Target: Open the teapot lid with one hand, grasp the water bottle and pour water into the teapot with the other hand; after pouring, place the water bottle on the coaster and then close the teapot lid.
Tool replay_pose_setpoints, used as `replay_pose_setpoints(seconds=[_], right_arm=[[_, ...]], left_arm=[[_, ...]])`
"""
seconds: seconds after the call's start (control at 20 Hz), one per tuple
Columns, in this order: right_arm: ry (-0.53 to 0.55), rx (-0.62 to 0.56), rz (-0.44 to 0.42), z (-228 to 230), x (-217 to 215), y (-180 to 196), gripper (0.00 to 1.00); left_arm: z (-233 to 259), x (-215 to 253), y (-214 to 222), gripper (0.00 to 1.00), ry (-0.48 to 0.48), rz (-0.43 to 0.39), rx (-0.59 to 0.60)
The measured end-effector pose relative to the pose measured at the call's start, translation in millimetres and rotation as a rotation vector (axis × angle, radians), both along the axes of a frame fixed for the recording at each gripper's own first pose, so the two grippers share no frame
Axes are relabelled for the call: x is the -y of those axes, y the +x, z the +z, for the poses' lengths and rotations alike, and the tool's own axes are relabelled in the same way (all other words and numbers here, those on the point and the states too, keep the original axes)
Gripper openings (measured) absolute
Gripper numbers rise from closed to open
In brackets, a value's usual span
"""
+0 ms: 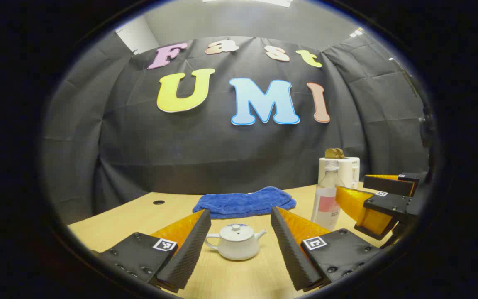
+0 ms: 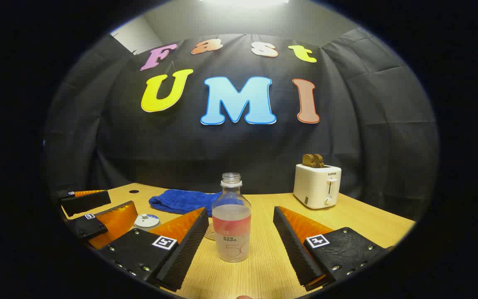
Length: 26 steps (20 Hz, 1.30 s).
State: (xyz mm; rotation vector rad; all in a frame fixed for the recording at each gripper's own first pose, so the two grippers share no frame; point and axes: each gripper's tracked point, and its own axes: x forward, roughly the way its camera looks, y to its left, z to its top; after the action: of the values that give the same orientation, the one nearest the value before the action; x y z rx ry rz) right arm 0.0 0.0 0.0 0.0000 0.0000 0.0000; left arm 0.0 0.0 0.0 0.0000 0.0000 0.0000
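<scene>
- My left gripper (image 1: 239, 224) was wide open, holding nothing; in the left gripper view the teapot (image 1: 235, 243) sat on the table (image 1: 131, 216) between its fingers, ahead of the tips, touching neither.
- Teapot upright, lid (image 1: 235, 232) on w/ knob up, handle to the view's left, spout to its right.
- Blue cloth (image 1: 245, 201) lay bunched behind the teapot, toward the wall.
- Right of the teapot in that view: the bottle (image 1: 327, 195) stood upright, no cap, partly filled w/ clear liquid.
- Toaster (image 1: 340, 168) behind the bottle, w/ bread (image 1: 334, 153) sticking out the top.
- At the far right of that view my right gripper (image 1: 349, 203) came in, near the bottle.
- Right gripper view, l to r: the left gripper (image 2: 110, 207) at the left edge, the teapot lid (image 2: 146, 220) just showing past it, the cloth (image 2: 183, 201) behind.
- My right gripper (image 2: 241, 222) was also wide open, empty; the bottle (image 2: 231, 220) stood between its fingers, clear of both.
- A coaster (image 2: 210, 233) peeked out just left of the bottle, mostly hidden; couldn't tell if the bottle touched it.
- Toaster (image 2: 317, 185) stood at the right, well apart from the bottle.
</scene>
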Motion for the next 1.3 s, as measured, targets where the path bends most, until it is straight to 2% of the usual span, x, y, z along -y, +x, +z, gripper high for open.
replay_pose_setpoints(seconds=[0.35, 1.1, 1.2, 1.3], right_arm=[[0.000, -0.013, 0.001, -3.8, 2.2, 1.5, 0.98], [0.019, -0.047, -0.003, -16.3, 7.8, -0.1, 0.98], [0.022, -0.051, -0.003, -18.9, 7.9, -0.2, 0.98], [0.027, -0.060, -0.001, -22.2, 7.5, -0.5, 0.98]], left_arm=[[1.9, 6.6, 12.6, 0.96, -0.003, -0.017, -0.017], [-28.7, -12.6, 56.8, 0.96, -0.013, 0.014, -0.125], [-30.2, -16.8, 65.9, 0.95, -0.008, 0.016, -0.137], [-34.5, -18.0, 73.7, 0.89, -0.014, 0.008, -0.155]])
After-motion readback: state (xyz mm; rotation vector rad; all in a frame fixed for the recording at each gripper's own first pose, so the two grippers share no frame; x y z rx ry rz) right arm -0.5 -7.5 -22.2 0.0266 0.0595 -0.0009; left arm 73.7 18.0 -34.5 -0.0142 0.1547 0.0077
